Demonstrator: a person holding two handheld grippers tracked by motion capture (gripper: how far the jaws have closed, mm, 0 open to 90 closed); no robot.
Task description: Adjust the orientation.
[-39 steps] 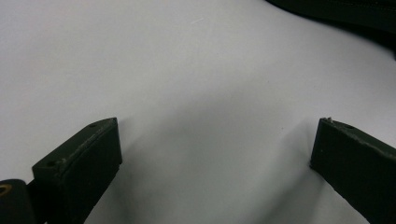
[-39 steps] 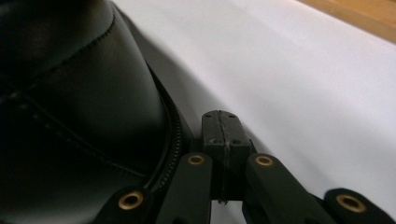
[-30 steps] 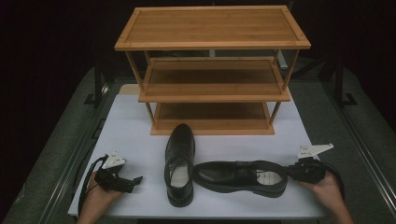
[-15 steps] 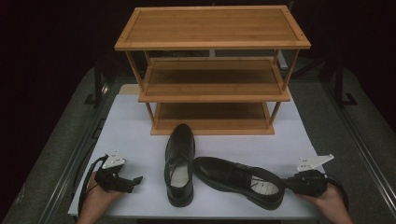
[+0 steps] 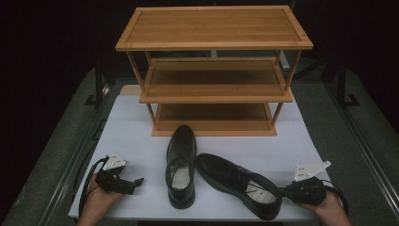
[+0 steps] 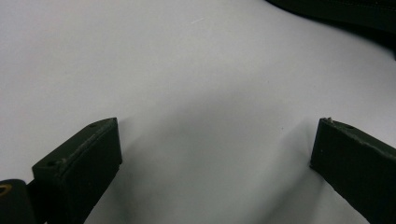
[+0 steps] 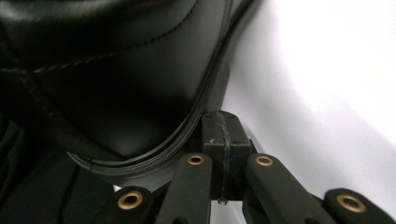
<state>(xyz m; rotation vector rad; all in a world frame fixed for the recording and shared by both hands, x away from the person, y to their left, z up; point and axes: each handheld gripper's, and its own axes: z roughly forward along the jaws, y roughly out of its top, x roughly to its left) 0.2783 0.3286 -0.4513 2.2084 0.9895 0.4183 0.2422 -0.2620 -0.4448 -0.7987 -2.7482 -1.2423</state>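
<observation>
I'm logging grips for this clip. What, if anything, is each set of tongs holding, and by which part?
Left tongs: open, nothing between them. Right tongs: shut against the heel of the slanted shoe, nothing visibly pinched.

Both shoes are glossy black leather: the slanted shoe [image 5: 237,183] at your right gripper's black fingers [image 7: 222,149] shows a pale insole and stitched seams, the straight shoe [image 5: 181,165] beside it a light grey lining. Past your left gripper's matte black fingers [image 6: 79,158] lies the plain white bench [image 5: 131,122]. Beyond the shoes stands a honey-brown wooden rack [image 5: 214,28].
</observation>
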